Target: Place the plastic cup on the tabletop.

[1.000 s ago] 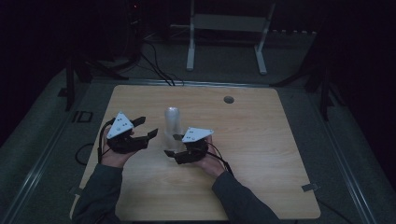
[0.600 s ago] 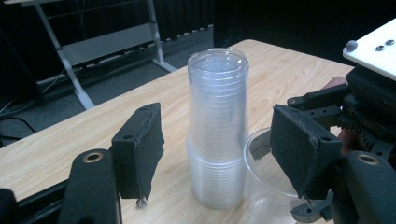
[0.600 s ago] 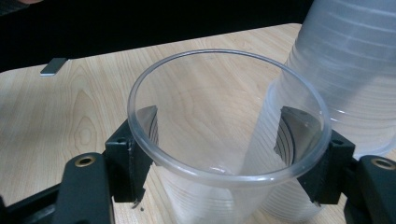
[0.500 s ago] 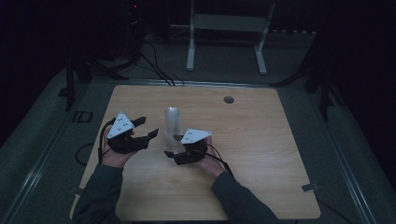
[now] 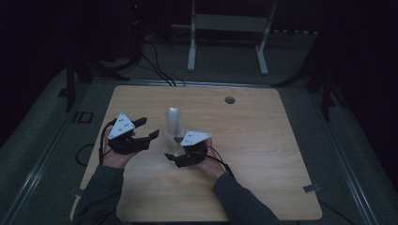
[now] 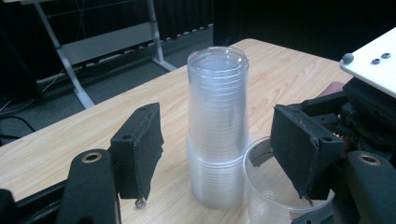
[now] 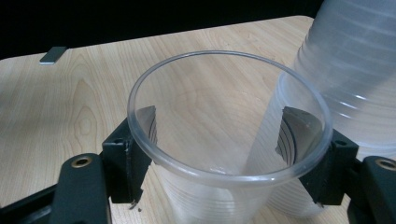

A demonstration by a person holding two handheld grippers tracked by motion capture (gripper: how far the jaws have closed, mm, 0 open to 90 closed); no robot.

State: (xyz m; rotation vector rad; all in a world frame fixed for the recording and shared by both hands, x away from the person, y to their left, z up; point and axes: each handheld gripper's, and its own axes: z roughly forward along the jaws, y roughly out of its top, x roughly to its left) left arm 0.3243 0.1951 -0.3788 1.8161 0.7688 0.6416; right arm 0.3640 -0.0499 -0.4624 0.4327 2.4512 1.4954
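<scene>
On the pale wooden tabletop [image 5: 263, 140] stands a tall stack of clear ribbed plastic cups [image 6: 218, 126], upside down, its closed end uppermost. In the high view the stack [image 5: 172, 129] rises near the middle of the tabletop, between the person's two hands.

The left tongs [image 5: 145, 131] sit just left of the stack, pointing toward it. In the left gripper view, their two black jaws stand spread on either side of the stack, neither pad touching it; bare wood shows between each pad and the plastic.

A single clear plastic cup [image 7: 229, 135], mouth up, stands just beside the base of the stack, touching or nearly touching it. The right tongs [image 5: 174, 158] reach around this cup. In the right gripper view, the jaws flank its wall below the rim, their pads seen through the plastic. The jaws have just been opening, and the cup remains between them, but whether the pads press on it cannot be told. The same cup [image 6: 273, 186] shows at the lower right of the left gripper view, beside the stack.
</scene>
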